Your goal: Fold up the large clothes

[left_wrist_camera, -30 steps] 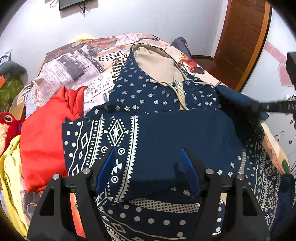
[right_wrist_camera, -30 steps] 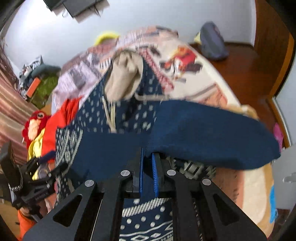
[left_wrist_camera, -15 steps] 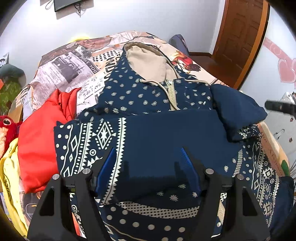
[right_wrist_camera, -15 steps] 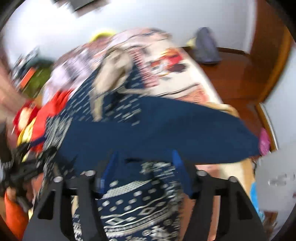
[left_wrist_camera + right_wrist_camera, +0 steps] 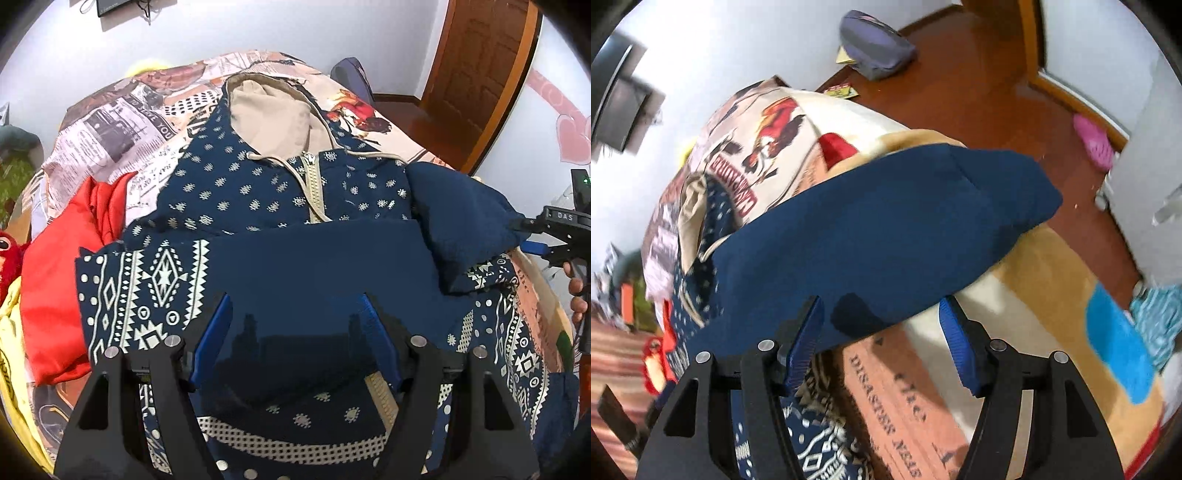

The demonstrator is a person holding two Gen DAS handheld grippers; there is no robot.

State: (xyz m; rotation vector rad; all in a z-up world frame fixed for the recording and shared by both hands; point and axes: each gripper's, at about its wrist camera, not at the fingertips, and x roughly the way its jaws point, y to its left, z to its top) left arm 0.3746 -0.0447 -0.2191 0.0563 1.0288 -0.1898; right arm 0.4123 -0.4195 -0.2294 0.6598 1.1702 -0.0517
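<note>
On the bed [image 5: 110, 122], right gripper [image 5: 882, 332] has apparently released the hoodie [image 5: 288, 206] sleeve.

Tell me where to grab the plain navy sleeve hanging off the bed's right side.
Take the sleeve at its cuff end, coming with the right claw from the bed's right edge. That end hangs free past the mattress, so both fingers can close around it.

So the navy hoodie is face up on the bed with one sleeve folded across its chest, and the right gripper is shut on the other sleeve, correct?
Not quite: the right gripper is open, its jaws apart with the sleeve lying free beyond them, as the right wrist view shows. The rest holds.
</note>
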